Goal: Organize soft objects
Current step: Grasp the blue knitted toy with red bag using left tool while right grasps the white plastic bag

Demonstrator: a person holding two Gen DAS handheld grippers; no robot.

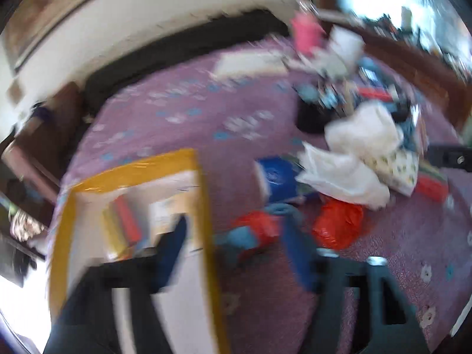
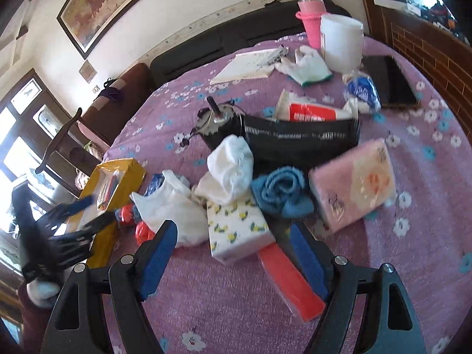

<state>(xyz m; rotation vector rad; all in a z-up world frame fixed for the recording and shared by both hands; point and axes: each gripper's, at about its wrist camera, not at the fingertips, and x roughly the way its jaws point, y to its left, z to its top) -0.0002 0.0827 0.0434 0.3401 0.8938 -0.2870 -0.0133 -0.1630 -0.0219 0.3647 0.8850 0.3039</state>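
Observation:
A pile of soft things lies on the purple flowered cloth [image 2: 413,265]: a lemon-print tissue pack [image 2: 239,230], a pink tissue pack [image 2: 354,183], a blue towel [image 2: 280,191], white plastic bags [image 2: 171,206] and a white cloth [image 2: 230,168]. My right gripper [image 2: 233,242] is open and empty, its fingers either side of the lemon-print pack and a red-and-white pack [image 2: 292,286]. My left gripper [image 1: 236,233] is open and empty beside the yellow box [image 1: 132,206]; that view is blurred. It also shows in the right wrist view [image 2: 88,209].
A black pouch [image 2: 301,141] holds a red packet. A motor [image 2: 218,124], white glove [image 2: 306,62], white tub [image 2: 342,41], pink bottle [image 2: 309,20], blue wrapped pack [image 2: 362,91] and phone [image 2: 389,79] lie farther back. Red bags [image 1: 336,224] lie near the box.

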